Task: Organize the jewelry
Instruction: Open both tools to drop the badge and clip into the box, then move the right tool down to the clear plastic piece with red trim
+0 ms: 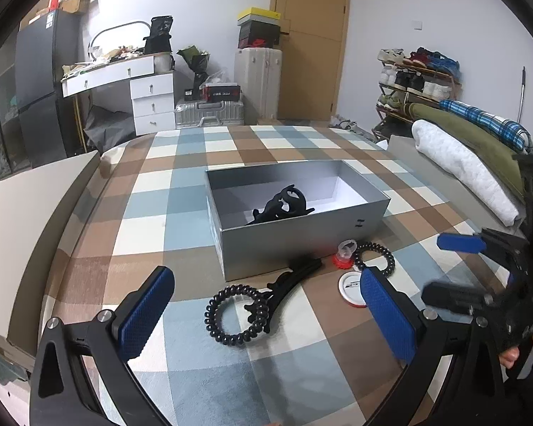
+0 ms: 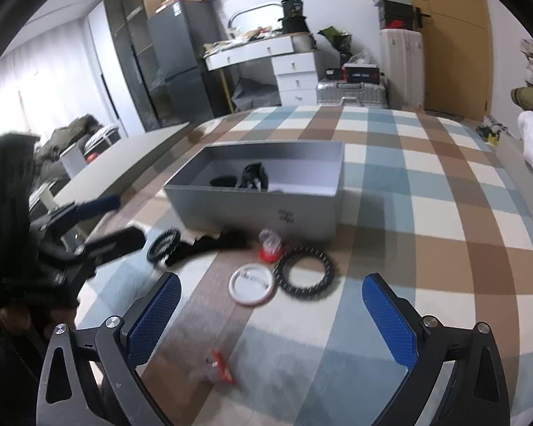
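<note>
My left gripper [image 1: 266,314] stands open low over the checked bedspread. A black spiral hair tie [image 1: 209,316] lies on the cloth between its blue pads, untouched. A black claw clip [image 1: 296,275] lies against that tie, reaching toward the open grey box [image 1: 302,245]. Inside the box sits another black claw clip [image 1: 280,207]. My right gripper [image 2: 272,317] is open too. In front of it lie a white round badge [image 2: 252,284], a second spiral tie [image 2: 332,266] and a small red-and-clear piece [image 2: 270,246]. A blurred red-and-clear bit [image 2: 220,367] lies low between its fingers.
The box stands mid-bed on the checked cover [image 1: 181,220]. Rolled bedding [image 1: 462,170] lines the right edge and a flat grey board [image 1: 35,220] the left. The other gripper [image 1: 458,269] and a hand show at the right. Drawers, suitcases and a shoe rack stand beyond the bed.
</note>
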Tool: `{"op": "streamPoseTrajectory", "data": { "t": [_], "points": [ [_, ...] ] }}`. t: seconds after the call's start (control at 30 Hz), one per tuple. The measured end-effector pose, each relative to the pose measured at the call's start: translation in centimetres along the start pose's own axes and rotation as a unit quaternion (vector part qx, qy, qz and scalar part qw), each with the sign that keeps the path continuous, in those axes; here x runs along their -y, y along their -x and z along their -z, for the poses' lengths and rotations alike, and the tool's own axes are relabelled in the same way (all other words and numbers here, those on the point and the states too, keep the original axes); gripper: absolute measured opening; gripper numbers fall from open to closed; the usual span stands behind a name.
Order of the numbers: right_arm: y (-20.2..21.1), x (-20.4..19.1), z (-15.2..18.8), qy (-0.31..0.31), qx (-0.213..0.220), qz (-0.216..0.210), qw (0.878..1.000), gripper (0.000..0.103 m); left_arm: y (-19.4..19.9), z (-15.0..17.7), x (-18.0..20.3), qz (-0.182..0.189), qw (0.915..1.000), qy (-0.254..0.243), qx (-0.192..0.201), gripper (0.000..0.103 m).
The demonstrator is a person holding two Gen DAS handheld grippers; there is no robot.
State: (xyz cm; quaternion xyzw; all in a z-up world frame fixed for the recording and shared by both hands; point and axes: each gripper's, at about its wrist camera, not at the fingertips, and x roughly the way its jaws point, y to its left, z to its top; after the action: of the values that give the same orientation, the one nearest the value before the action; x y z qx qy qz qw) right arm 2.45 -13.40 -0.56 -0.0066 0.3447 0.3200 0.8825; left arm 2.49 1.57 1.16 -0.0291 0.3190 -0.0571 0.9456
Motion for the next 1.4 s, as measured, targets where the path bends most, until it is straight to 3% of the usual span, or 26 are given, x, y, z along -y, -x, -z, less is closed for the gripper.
{"op": "streamPoseTrajectory", "data": {
  "t": [0.2, 0.6, 0.77, 0.83, 0.97, 1.1, 1.4],
  "points": [
    [0.1, -1.3, 1.9, 0.037, -0.004, 0.02, 0.999, 0.103, 0.3, 0.9, 0.3, 0.002, 1.0, 0.003, -0.008, 0.102],
    [0.3, -2.3, 4.9, 0.062, -0.028, -0.001, 0.998, 0.1, 0.1, 2.2, 0.9, -0.005, 0.9996, -0.019, -0.018, 0.102],
    [-0.5, -3.1, 5.4, 0.08, -0.049, -0.007, 0.996, 0.073, -0.4, 2.4, 0.8, -0.01, 0.9995, -0.019, -0.025, 0.102],
    [-0.8, -3.4, 5.6, 0.086, -0.057, -0.01, 0.995, 0.067, -0.4, 2.4, 0.7, -0.011, 0.9995, -0.017, -0.023, 0.102],
    [-0.7, -4.0, 5.9, 0.103, -0.058, -0.014, 0.993, 0.061, -0.1, 2.3, 0.8, -0.02, 0.9997, -0.015, -0.007, 0.102],
    [-0.8, -4.5, 6.2, 0.119, -0.056, -0.009, 0.991, 0.058, -0.5, 2.5, 0.8, -0.02, 0.9995, -0.019, -0.016, 0.102],
    [-0.9, -4.7, 6.2, 0.127, -0.045, 0.001, 0.991, 0.035, -0.7, 2.7, 0.8, -0.014, 0.9994, -0.02, -0.026, 0.102]
  ]
}}
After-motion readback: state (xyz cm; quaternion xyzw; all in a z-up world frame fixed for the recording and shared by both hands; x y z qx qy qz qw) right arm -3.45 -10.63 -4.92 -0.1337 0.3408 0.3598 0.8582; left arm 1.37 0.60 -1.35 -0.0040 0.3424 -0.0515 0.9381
